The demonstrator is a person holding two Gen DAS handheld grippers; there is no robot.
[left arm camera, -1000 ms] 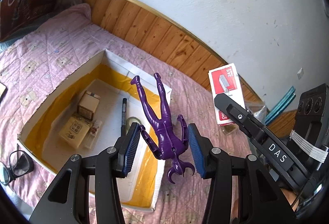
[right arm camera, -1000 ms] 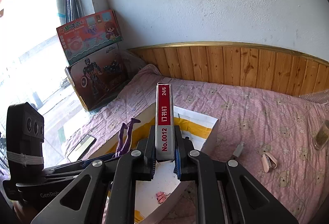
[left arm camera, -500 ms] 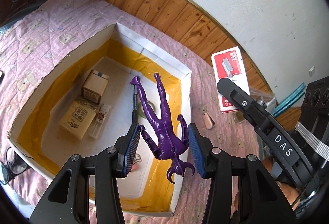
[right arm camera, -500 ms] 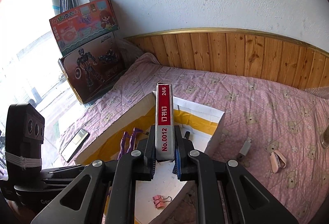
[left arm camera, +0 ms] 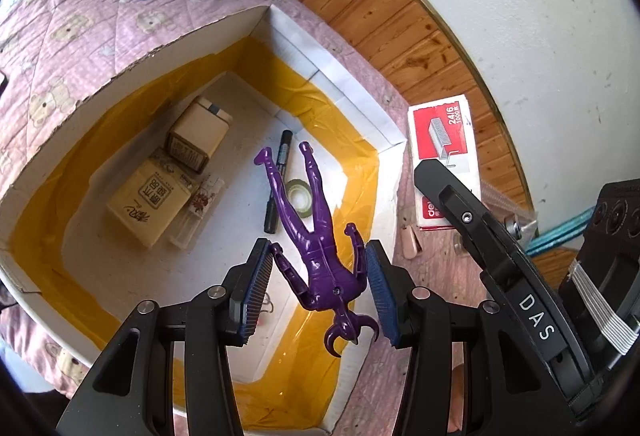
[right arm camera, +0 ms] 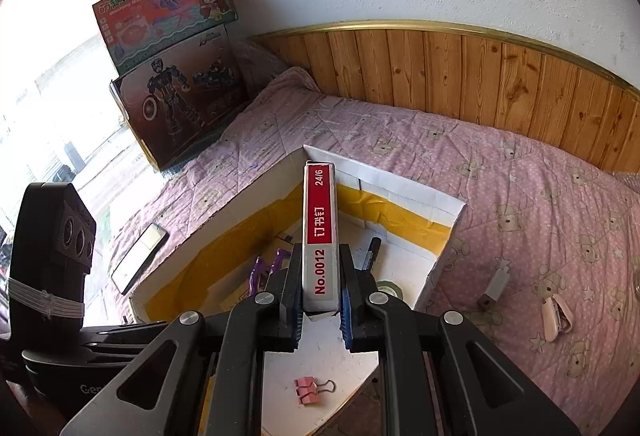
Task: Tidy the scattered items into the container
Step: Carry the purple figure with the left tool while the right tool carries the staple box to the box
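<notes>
Left gripper (left arm camera: 318,290) is clamped on a purple figure (left arm camera: 316,248), pads on its arms, head toward the camera, legs pointing away. Figure hangs above the box (left arm camera: 352,84), over its floor near the right wall. Not touching the floor as far as I can tell.

Right gripper (right arm camera: 320,296) is clamped on a staple box (right arm camera: 320,228), narrow red-labelled side up ("No.0012", "24/6"), long axis pointing forward. It sits over the box (right arm camera: 404,188) interior too. In the left view the staple box (left arm camera: 444,140) shows past the box's right wall, held by the right gripper.

Already in the box: two tan cartons (left arm camera: 198,134) side by side at left, a small clear tube (left arm camera: 196,212) beside them, a black marker (left arm camera: 278,182), a tape roll (left arm camera: 298,196), and a pink binder clip (right arm camera: 308,390) near the front.

Still out on the pink quilt (right arm camera: 520,204), right of the box: a pink stapler (right arm camera: 556,312) and a small white item (right arm camera: 494,286). A phone (right arm camera: 140,258) lies left of the box. Toy boxes (right arm camera: 172,56) lean by the window.
</notes>
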